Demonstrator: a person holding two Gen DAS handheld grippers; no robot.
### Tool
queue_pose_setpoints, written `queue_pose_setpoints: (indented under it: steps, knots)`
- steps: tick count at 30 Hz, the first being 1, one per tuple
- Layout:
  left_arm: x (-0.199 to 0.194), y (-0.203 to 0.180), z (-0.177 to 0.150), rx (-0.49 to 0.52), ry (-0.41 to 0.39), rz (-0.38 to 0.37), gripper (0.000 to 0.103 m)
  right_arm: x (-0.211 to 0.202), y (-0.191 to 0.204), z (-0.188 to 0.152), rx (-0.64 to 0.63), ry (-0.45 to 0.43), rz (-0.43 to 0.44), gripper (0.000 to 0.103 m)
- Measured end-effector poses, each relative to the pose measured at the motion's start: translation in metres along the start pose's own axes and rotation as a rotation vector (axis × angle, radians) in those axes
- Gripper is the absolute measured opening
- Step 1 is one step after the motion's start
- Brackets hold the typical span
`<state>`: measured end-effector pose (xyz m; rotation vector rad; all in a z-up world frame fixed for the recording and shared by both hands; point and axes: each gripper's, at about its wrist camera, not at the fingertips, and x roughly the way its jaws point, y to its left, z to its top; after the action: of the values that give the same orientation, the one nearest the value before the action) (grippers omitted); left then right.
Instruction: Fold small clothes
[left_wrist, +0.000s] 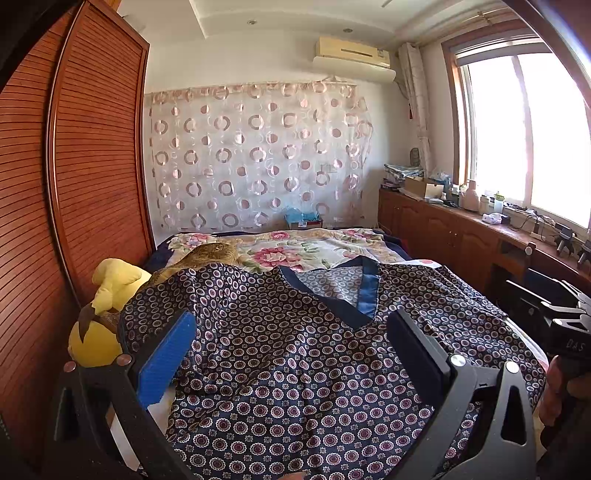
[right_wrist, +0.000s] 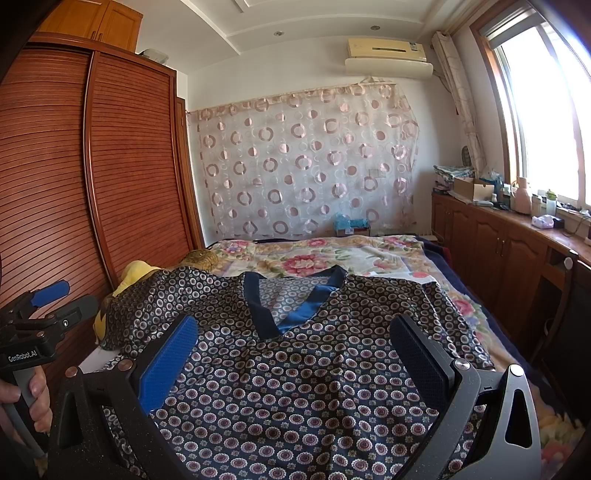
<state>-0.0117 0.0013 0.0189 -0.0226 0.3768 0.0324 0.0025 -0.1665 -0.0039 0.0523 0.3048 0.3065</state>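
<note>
- Left gripper (left_wrist: 291, 350): jaws spread wide, nothing between them, poised above the left half of the shirt.
- Right gripper (right_wrist: 293, 350): likewise wide apart and empty, poised over the shirt's middle and right half.
- Step in hand, by judgement: picking first hold points on a garment not yet folded.
- Best done by lowering each tool to a side edge or shoulder, pinching a single layer only, and lifting both sides evenly so the slippery cloth does not slide or bunch.
- Worth smoothing the ripples near the chest first; creases folded in now will stay.
- Worth freeing the left sleeve before folding, since it drapes up over the yellow plush toy (left_wrist: 110, 291) at the bed's edge.
- Shirt (left_wrist: 295, 369): spread front-up on the bed (right_wrist: 332, 258), collar toward the far end, over a floral bedspread.
- Dark navy, glossy fabric printed all over with small pink-and-white rings.
- V-neck (right_wrist: 291, 306) trimmed in a plain blue band, lying open and showing the inner back.
- Sleeves splayed to both sides; surface loosely wrinkled, hem nearest the cameras.
</note>
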Motion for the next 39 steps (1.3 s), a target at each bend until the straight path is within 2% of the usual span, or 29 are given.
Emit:
queue_pose_setpoints:
  steps: [25,30,39]
  knots:
    - [-0.004,-0.003,0.001,0.005,-0.002,0.002,0.103,0.003,-0.002,-0.002,0.003,0.003,0.015,0.103]
    - [-0.002,0.004,0.001,-0.017,0.029,-0.001,0.103,0.008,-0.004,-0.005,0.005,0.024,0.023,0.103]
    - [0.017,0.028,-0.013,-0.04,0.081,0.037,0.103,0.022,-0.005,-0.008,-0.016,0.076,0.04,0.103]
